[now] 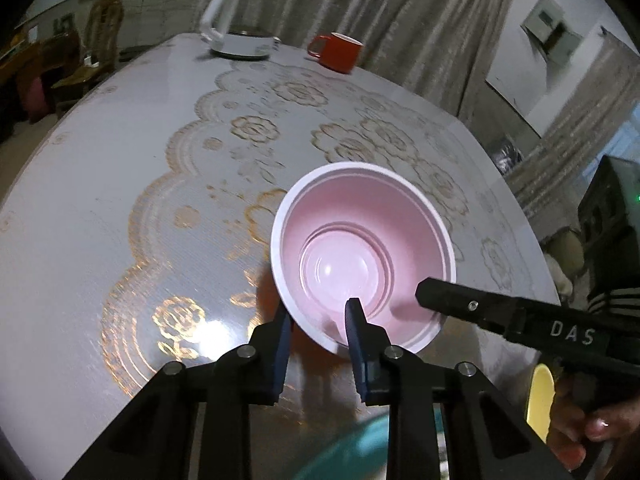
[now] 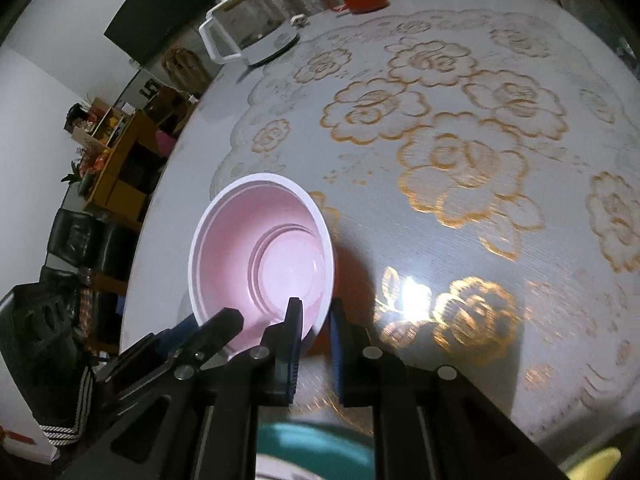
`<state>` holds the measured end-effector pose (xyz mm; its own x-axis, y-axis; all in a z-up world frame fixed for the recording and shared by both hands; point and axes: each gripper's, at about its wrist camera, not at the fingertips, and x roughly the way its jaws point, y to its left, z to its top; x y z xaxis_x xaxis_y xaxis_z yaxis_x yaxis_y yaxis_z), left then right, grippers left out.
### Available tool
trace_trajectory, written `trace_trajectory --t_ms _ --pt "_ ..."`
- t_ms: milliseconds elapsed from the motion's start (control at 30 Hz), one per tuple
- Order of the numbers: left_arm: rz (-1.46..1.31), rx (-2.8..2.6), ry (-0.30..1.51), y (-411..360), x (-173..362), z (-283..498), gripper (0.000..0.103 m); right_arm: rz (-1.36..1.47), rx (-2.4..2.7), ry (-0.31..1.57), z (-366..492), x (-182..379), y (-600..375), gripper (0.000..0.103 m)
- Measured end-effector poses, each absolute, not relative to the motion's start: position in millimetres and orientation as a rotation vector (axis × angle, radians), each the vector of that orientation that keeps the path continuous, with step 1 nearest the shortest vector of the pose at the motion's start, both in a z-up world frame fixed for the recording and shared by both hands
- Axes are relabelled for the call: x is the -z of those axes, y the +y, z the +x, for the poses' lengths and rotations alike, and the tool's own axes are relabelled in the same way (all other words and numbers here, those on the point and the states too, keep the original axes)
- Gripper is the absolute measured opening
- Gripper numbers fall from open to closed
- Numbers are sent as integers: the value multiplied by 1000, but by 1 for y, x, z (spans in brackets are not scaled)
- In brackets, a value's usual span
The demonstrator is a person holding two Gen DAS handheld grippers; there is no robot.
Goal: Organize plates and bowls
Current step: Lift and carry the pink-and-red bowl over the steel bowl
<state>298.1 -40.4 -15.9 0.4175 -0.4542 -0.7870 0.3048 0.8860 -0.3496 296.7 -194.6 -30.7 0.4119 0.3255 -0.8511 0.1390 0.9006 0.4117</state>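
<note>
Pink bowl [image 1: 362, 256] sits upright on the table [image 1: 120, 184], w/ both grippers at its near rim. Left gripper [image 1: 318, 322] straddles the rim: one blue-padded finger outside the wall, the other inside the bowl; fingers look closed onto the rim, though actual pad contact is hard to confirm w/ the blur. In the right wrist view the right gripper [image 2: 314, 320] also straddles the bowl [image 2: 260, 256] rim, left finger inside, right finger outside by the wall; gap btwn fingers is narrow and they appear to pinch the rim. Bowl has white rim and outer wall, pink interior w/ stepped rings at the bottom. In the left view the right gripper's black body marked "DAS" comes in from the right, tip just beside the bowl's rim, and part of the person's hand [image 1: 588, 432] shows under it. A teal dish [image 1: 340, 452] edge shows at the bottom btwn the left gripper's arms, close to the camera; a yellow dish [image 1: 540, 400] edge sits near the right side; what they are exactly can't be told. Far end of the table: glass kettle [image 1: 244, 20] w/ white handle, and red mug [image 1: 338, 52] near it, both well apart from the bowl. Tablecloth is whitish w/ gold flower pattern
</note>
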Motion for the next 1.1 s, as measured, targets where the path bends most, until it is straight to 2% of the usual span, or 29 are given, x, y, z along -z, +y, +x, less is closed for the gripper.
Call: trace_trajectory --t_ms 567,1100 --pt "-130 541 1024 -61 6 266 18 529 -100 1107 249 28 -222 12" --pt "-164 632 924 -84 -34 210 17 577 -107 962 173 -13 -249 12"
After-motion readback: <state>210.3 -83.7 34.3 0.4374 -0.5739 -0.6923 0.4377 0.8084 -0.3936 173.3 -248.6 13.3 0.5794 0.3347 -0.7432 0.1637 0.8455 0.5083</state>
